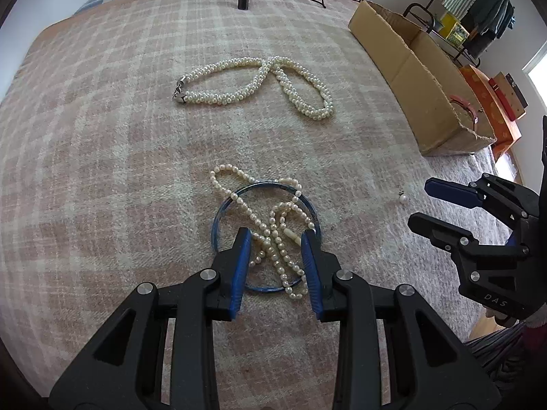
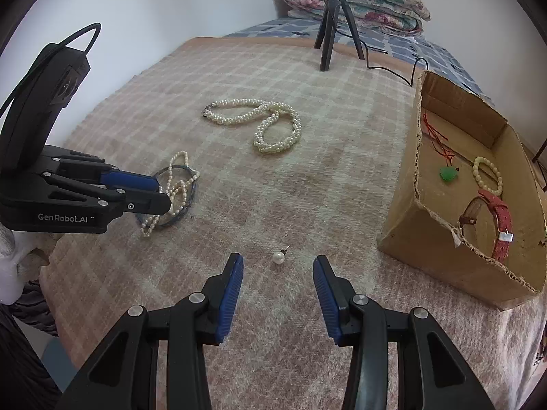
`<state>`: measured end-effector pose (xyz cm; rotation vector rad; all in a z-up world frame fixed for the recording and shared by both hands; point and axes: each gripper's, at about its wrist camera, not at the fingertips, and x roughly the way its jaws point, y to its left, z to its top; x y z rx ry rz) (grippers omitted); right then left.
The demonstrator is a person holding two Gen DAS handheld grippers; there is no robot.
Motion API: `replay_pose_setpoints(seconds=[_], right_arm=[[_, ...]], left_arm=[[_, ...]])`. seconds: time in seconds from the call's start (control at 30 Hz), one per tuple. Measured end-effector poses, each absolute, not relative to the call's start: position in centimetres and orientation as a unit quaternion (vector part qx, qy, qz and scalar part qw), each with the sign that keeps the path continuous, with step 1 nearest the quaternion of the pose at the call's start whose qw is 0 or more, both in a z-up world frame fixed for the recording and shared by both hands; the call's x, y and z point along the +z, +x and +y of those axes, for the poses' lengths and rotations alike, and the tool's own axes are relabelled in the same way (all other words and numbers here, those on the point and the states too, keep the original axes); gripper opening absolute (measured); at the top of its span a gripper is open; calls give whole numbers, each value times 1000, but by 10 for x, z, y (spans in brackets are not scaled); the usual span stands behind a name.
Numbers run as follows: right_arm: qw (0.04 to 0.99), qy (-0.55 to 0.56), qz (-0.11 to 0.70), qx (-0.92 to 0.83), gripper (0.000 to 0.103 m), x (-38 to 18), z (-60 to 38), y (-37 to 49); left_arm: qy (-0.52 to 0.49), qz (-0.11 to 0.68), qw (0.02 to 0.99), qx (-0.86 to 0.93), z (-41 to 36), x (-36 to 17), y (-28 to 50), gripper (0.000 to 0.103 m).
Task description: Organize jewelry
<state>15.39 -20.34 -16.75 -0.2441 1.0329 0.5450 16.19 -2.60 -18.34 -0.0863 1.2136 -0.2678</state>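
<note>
Pearl earring (image 2: 278,258) lies between the open, empty right tongs (image 2: 277,266) for pickup, while the half-open left tongs (image 1: 277,239) straddle the thin pearl strand (image 1: 270,229) without gripping.

We see our right claw (image 2: 278,266) standing apart around a pearl earring (image 2: 278,258) on the bed (image 2: 342,177); beyond the earring lies a twisted pearl necklace (image 2: 266,126), with a cardboard box (image 2: 441,256) to its right

On the blanket (image 2: 307,177), the thick twisted necklace (image 2: 263,123) is lying far. The thin necklace (image 2: 174,188) is lying across the bangle (image 2: 186,205) at near left. The single earring (image 2: 278,257) is sitting near. At the right, the box (image 2: 454,263) is holding a watch (image 2: 501,225), a bracelet (image 2: 487,174) and a pendant (image 2: 448,173).
</note>
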Motion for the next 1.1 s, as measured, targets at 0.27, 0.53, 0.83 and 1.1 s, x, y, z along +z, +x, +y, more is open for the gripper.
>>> replay_pose_setpoints(seconds=[0.27, 0.53, 0.83, 1.1], right_arm=[[819, -93, 502, 260, 34, -175, -206, 163], [811, -107, 508, 269, 21, -179, -197, 162], [814, -113, 504, 268, 6, -179, -196, 158], [824, -107, 489, 267, 3, -168, -199, 156]], left_arm=[[-31, 565, 816, -120, -30, -191, 170, 29], [-23, 559, 822, -110, -26, -192, 172, 7], [-52, 554, 823, -116, -21, -185, 165, 6], [-101, 535, 828, -133, -11, -158, 164, 6]])
